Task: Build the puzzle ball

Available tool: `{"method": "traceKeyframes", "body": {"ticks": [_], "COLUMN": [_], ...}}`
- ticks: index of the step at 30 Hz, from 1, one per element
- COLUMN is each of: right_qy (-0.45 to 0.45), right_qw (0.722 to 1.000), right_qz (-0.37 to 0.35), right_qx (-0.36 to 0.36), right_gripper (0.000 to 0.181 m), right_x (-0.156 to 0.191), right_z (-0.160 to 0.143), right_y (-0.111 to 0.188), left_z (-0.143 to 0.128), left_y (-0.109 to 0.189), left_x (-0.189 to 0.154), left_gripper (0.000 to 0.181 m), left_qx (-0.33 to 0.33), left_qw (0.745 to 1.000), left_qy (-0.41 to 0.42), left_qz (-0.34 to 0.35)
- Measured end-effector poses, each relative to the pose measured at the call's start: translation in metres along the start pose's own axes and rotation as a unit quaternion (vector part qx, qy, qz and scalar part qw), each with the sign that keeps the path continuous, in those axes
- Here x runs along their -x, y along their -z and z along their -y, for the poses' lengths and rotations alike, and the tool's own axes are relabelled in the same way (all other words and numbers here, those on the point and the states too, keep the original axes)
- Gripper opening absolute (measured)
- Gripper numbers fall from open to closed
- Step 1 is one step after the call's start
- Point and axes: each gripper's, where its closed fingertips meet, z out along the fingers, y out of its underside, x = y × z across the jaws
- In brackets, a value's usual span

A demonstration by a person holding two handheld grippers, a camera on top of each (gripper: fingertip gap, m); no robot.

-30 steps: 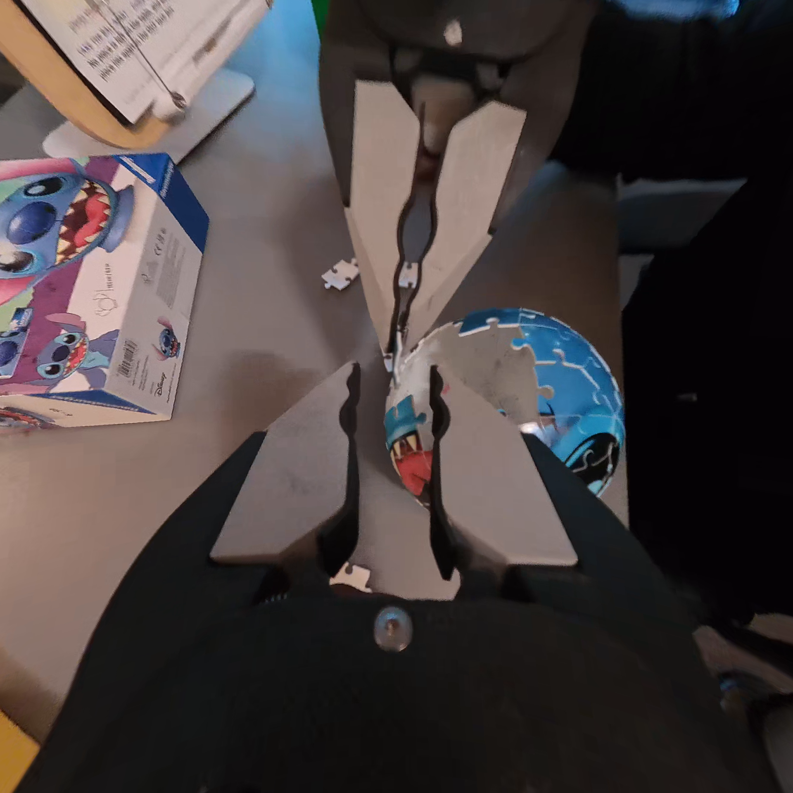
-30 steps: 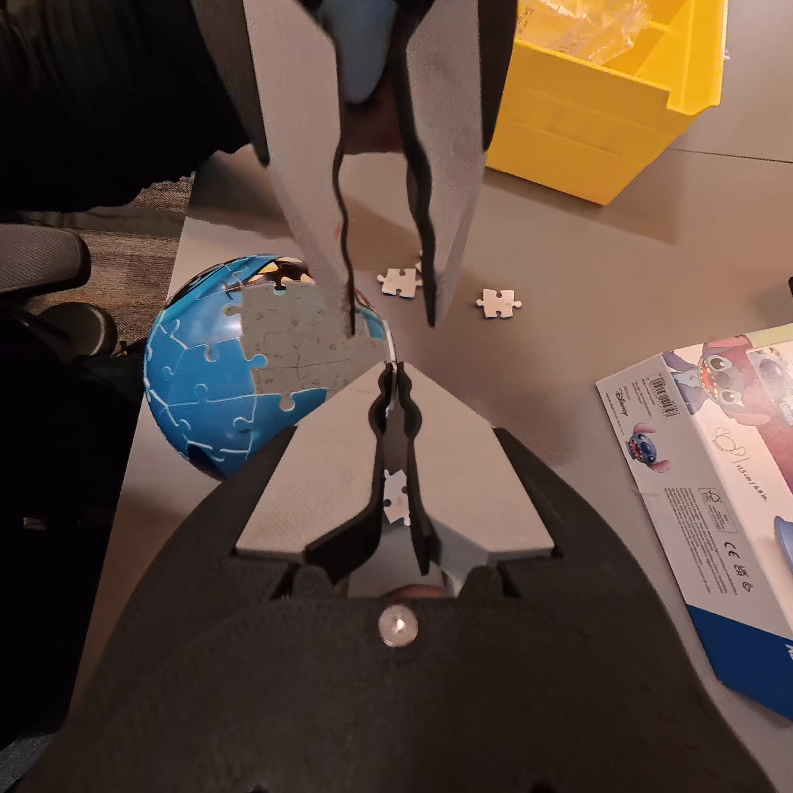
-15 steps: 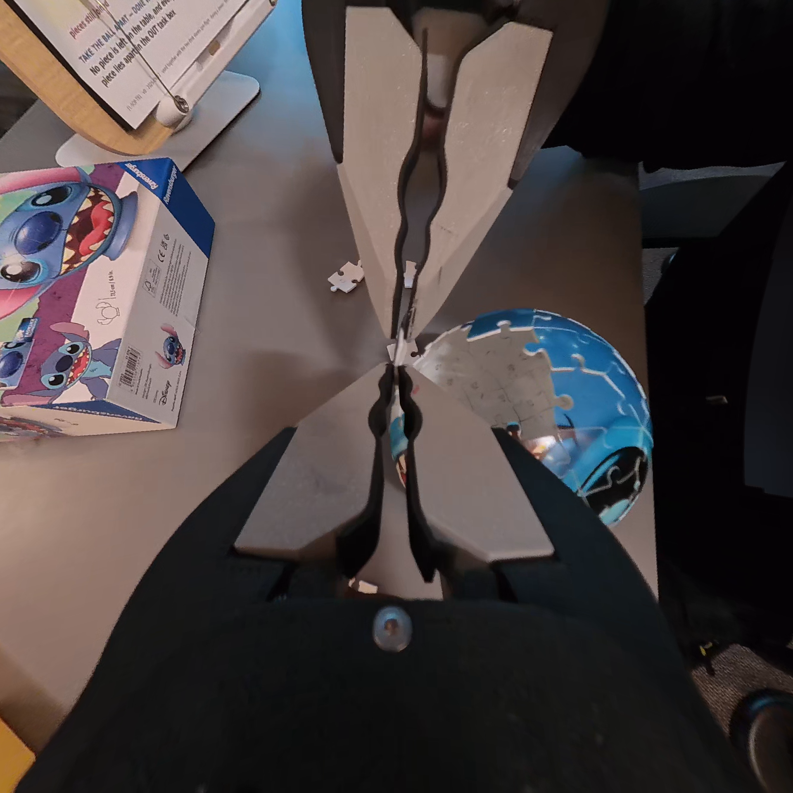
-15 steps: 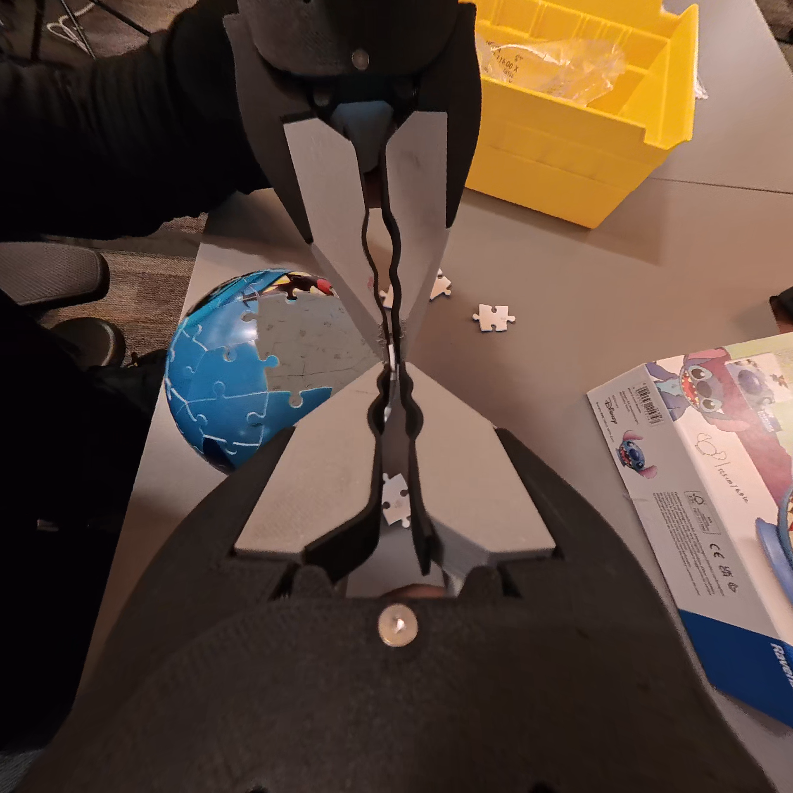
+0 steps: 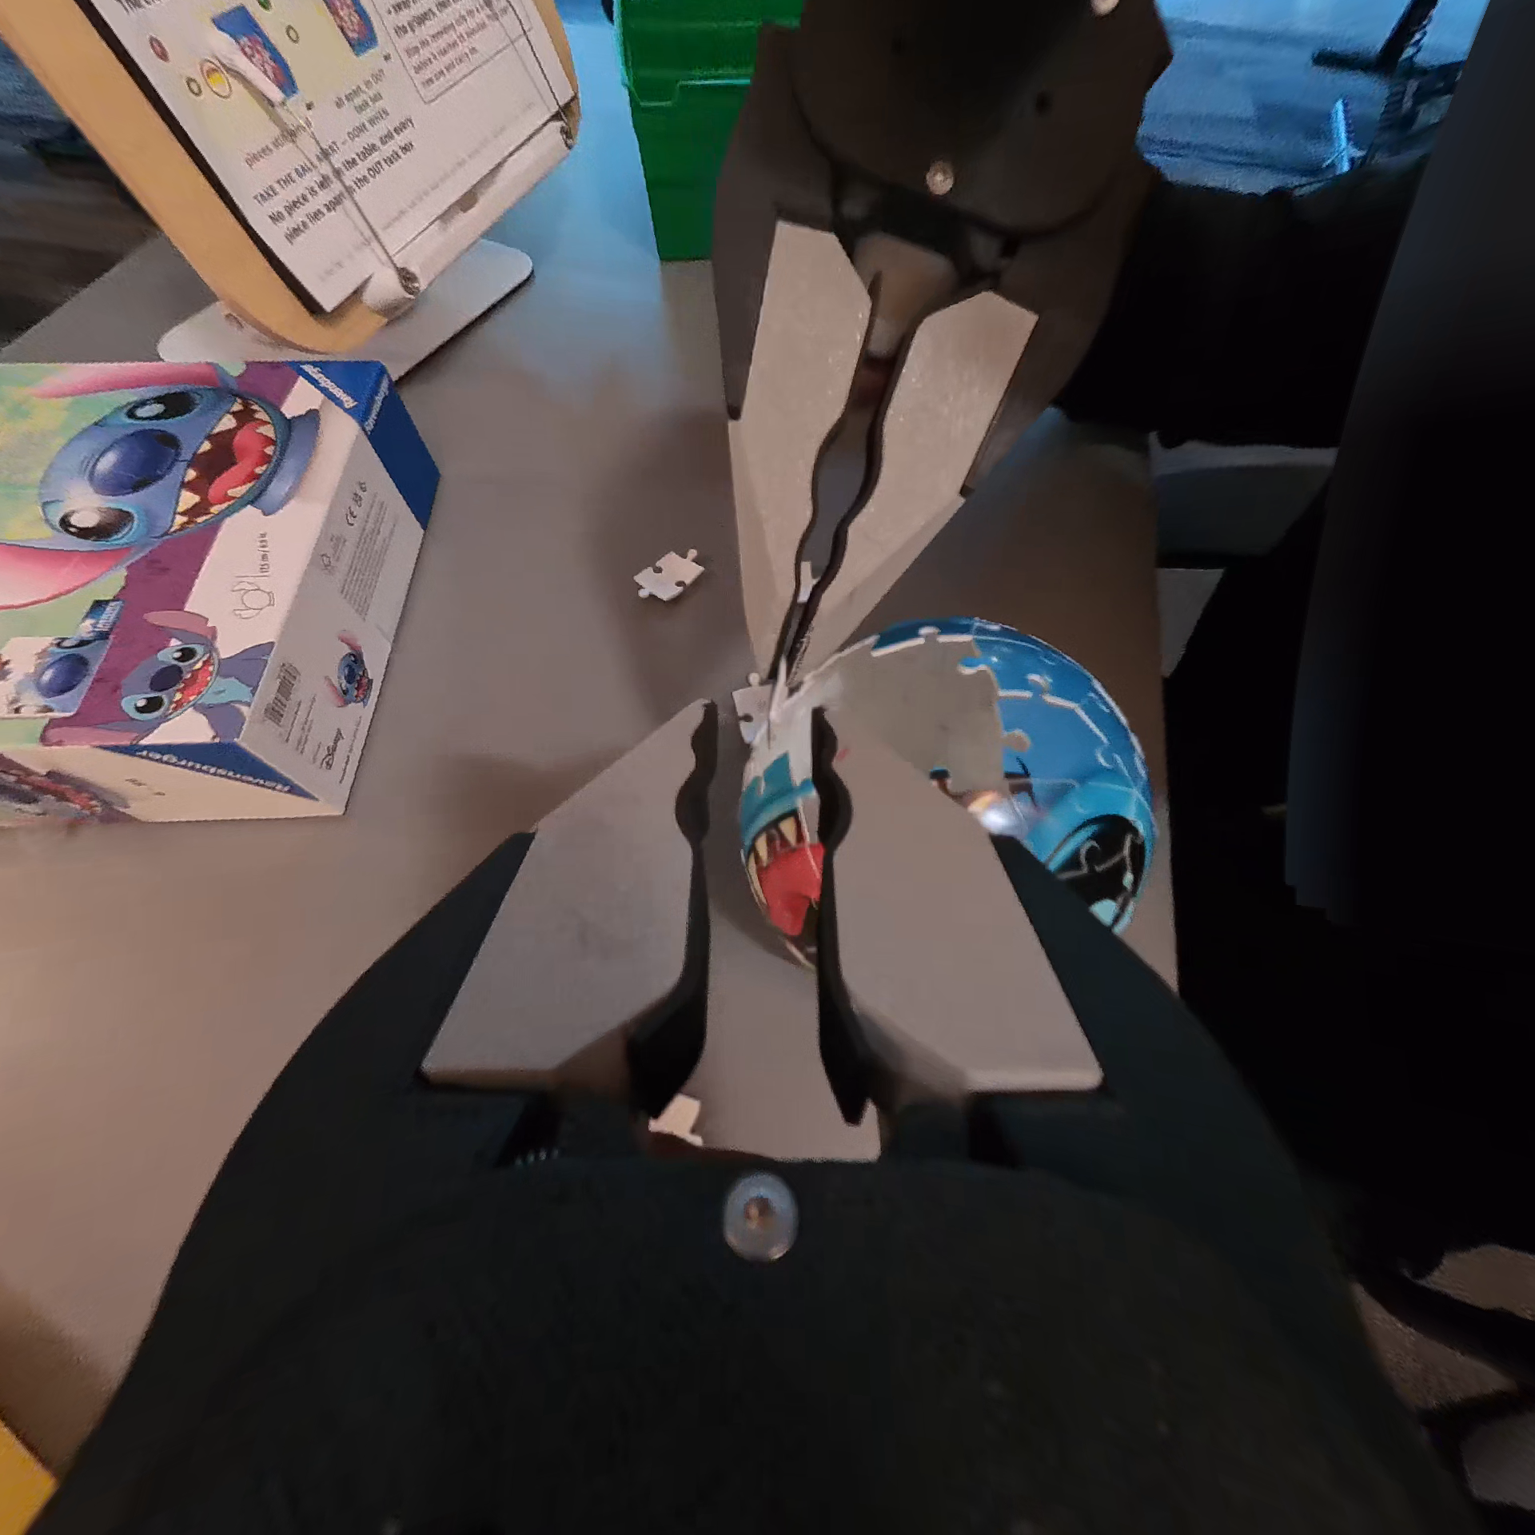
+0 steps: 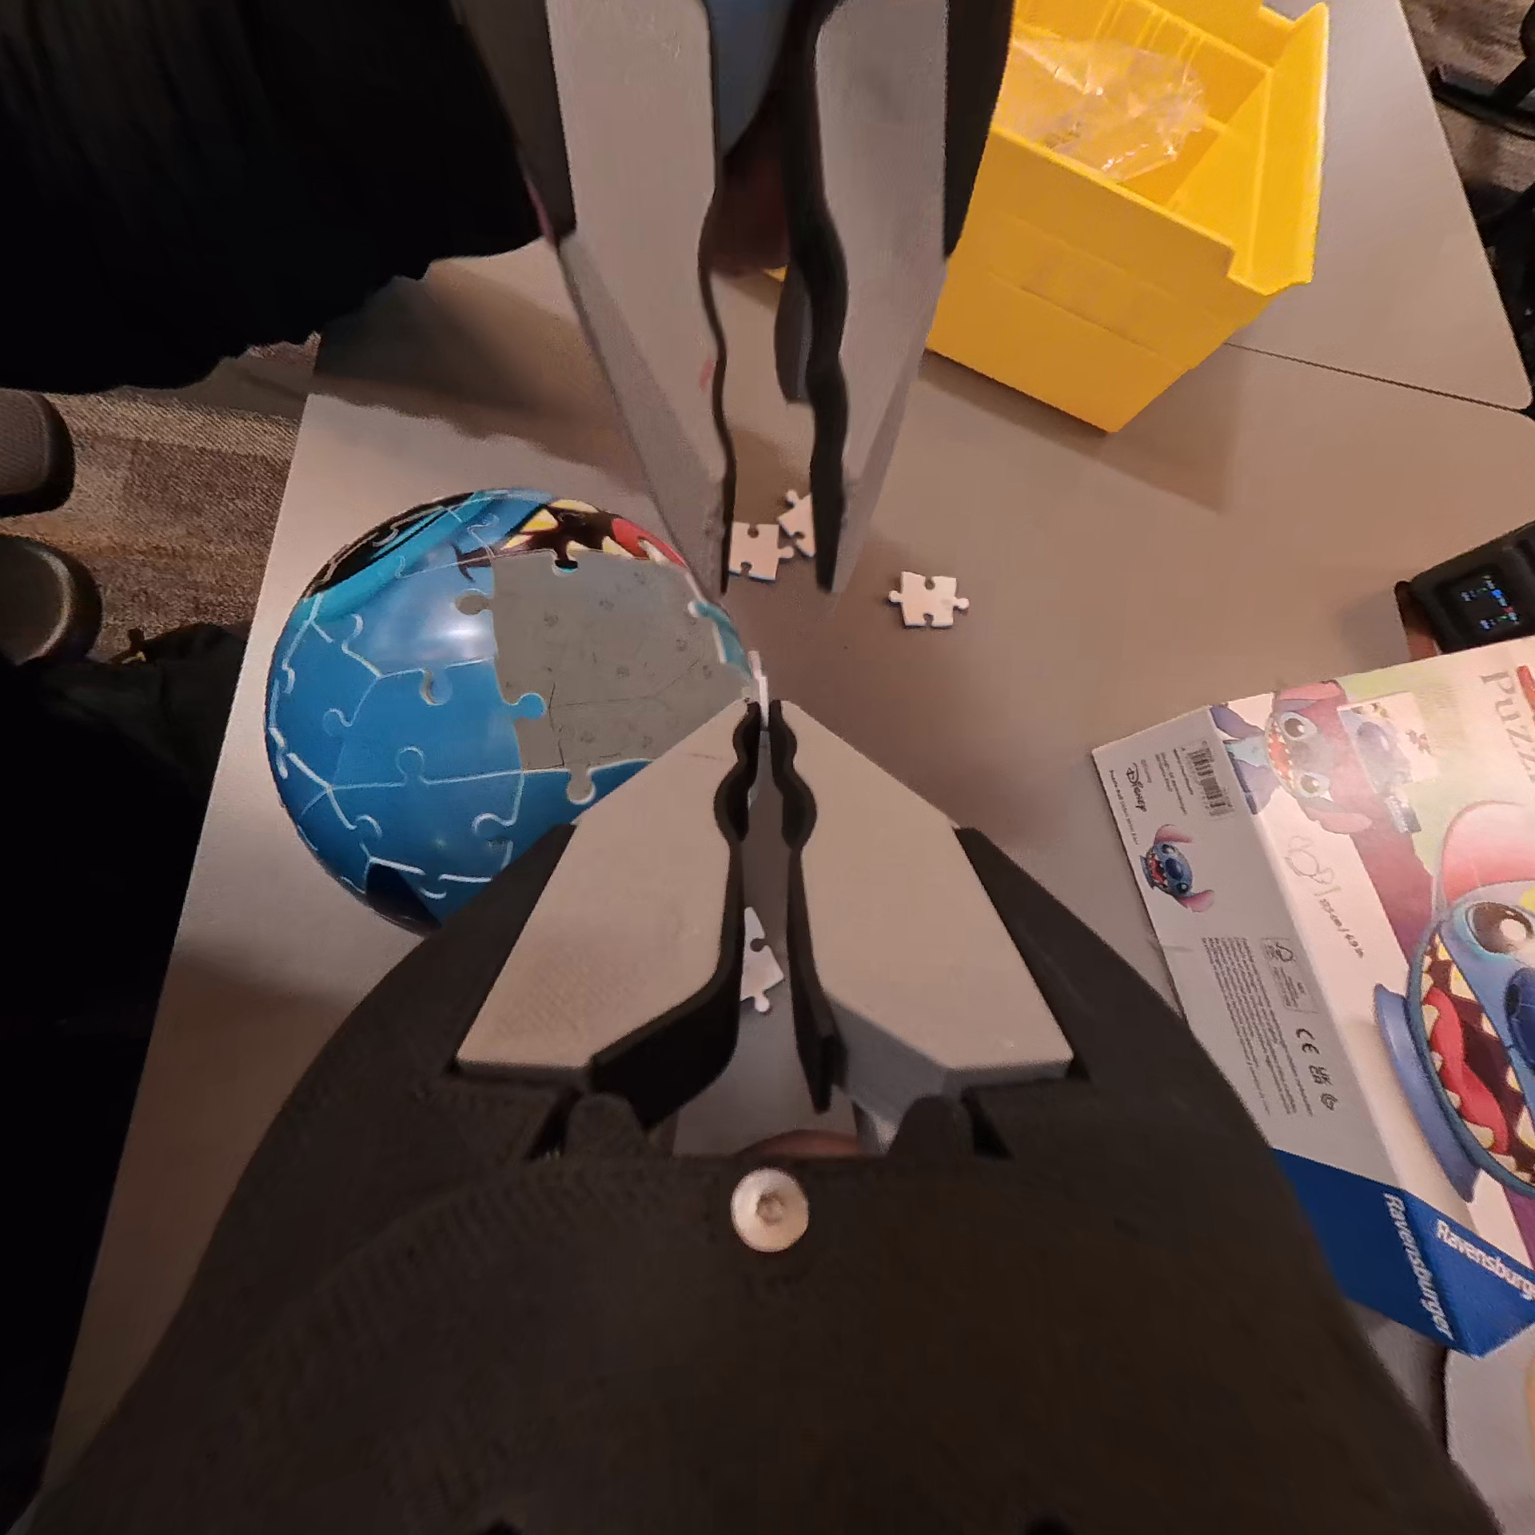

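Seemingly office room — grey table (image 6: 1080, 532).

Puzzle ball (image 6: 399, 731): glossy blue outer pieces with highlights; inner faces matt grey. Fingers (image 6: 897, 939): matt grey, faintly grainy faces; black textured plastic body. Desk (image 6: 1080, 581): smooth matt grey. Bin (image 6: 1105, 274): yellow plastic, slight sheen. Box (image 5: 249, 598): printed cardboard, satin.

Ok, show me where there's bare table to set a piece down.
Bare table lies between the yellow bin, the puzzle box and the lone loose piece. Another patch sits left of the left gripper, in front of the box. Crowded: the puzzle ball's open edge, where the right gripper pinches a piece.
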Motion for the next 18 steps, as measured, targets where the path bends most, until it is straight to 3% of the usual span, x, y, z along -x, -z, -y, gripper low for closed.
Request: {"method": "traceKeyframes", "body": {"ticks": [5, 11, 18], "right_qy": [0.009, 0.048, 0.078], "right_qw": [1.0, 0.998, 0.996], "right_qz": [0.002, -0.012, -0.025], "right_qx": [0.02, 0.042, 0.048], "right_gripper": [0.0, 0.0, 0.0], "right_x": [0.002, 0.004, 0.005], "right_z": [-0.005, -0.006, -0.005], "right_y": [-0.007, -0.01, -0.011], "left_z": [-0.001, -0.036, -0.03], "left_y": [0.006, -0.001, 0.001], "left_x": [-0.005, 0.003, 0.001], "left_gripper": [0.026, 0.038, 0.038], "left_qx": [0.007, 0.112, 0.109], "left_qw": [1.0, 0.99, 0.988], "left_qy": [0.008, 0.067, 0.084], "left_qz": [-0.02, -0.051, -0.068]}}
